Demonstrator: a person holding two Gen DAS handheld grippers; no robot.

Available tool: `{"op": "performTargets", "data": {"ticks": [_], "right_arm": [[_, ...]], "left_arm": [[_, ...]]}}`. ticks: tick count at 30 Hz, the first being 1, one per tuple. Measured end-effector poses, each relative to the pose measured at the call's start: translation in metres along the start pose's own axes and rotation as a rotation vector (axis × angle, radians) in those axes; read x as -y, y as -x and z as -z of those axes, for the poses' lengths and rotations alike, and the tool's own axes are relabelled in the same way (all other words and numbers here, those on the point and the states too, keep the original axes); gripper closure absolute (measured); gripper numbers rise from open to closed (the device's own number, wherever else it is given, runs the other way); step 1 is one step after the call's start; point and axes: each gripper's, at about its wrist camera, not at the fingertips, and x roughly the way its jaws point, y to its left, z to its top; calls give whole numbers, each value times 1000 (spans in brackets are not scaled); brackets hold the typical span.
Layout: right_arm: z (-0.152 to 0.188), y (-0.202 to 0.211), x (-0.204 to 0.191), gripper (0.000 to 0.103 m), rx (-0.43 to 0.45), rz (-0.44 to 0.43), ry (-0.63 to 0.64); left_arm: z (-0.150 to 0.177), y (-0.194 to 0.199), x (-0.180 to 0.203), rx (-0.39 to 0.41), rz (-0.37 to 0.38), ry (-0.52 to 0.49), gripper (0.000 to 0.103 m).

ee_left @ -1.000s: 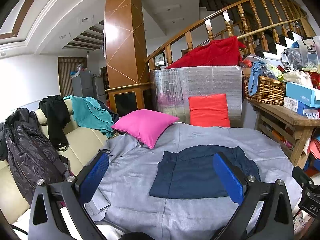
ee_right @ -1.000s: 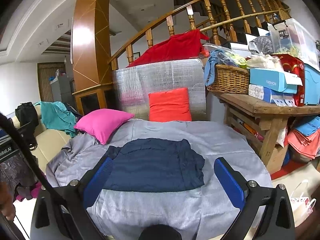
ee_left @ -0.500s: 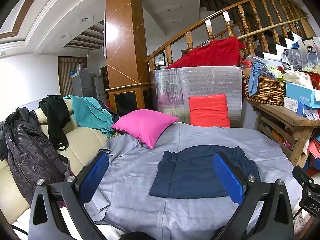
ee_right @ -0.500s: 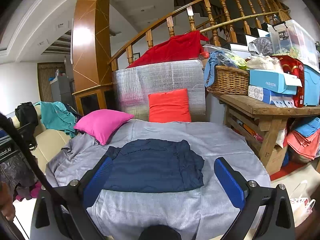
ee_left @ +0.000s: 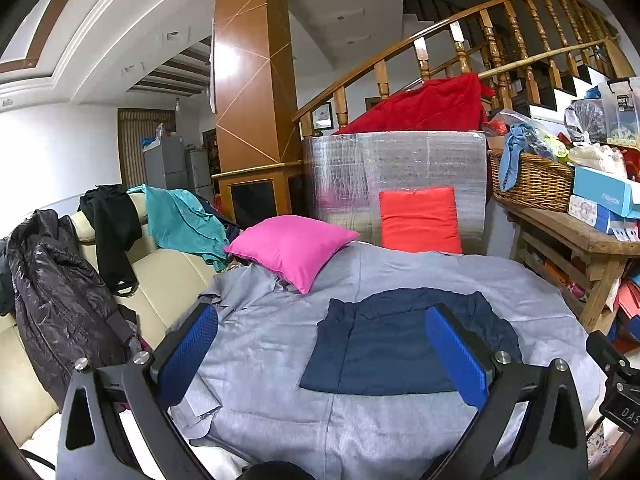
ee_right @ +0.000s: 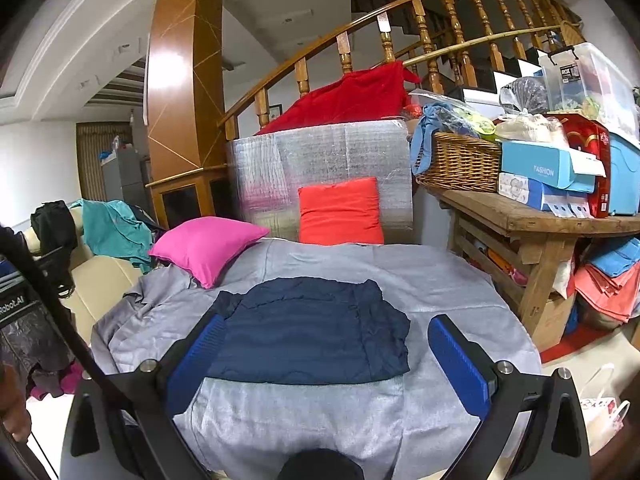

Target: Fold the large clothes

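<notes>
A dark navy garment [ee_left: 396, 344] lies folded into a rough rectangle on a grey sheet [ee_left: 280, 336] that covers a table. It also shows in the right wrist view [ee_right: 312, 332]. My left gripper [ee_left: 320, 350] is open and empty, held above the near edge of the sheet, left of the garment. My right gripper [ee_right: 326, 360] is open and empty, held above the garment's near edge. Neither gripper touches the cloth.
A pink cushion [ee_left: 292, 246] and a red cushion [ee_left: 420, 220] sit at the far side of the sheet. A cream sofa [ee_left: 168, 276] with jackets stands left. A wooden bench [ee_right: 532, 224] with a basket and boxes stands right. A silver-wrapped block [ee_right: 324, 168] stands behind.
The right wrist view has shifted slightly, so the garment sits a little lower in it. The left gripper has hardly moved. Both stay open.
</notes>
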Motion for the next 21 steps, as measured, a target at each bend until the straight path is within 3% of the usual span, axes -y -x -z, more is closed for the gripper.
{"op": "performTargets", "data": {"ticks": [13, 21], "right_arm": [[-17, 9, -5, 0, 39, 12, 24], [-28, -6, -7, 0, 17, 28, 24]], "left_arm": [[-4, 3, -7, 5, 0, 35, 0], [-3, -20, -4, -36, 7, 34, 0]]}}
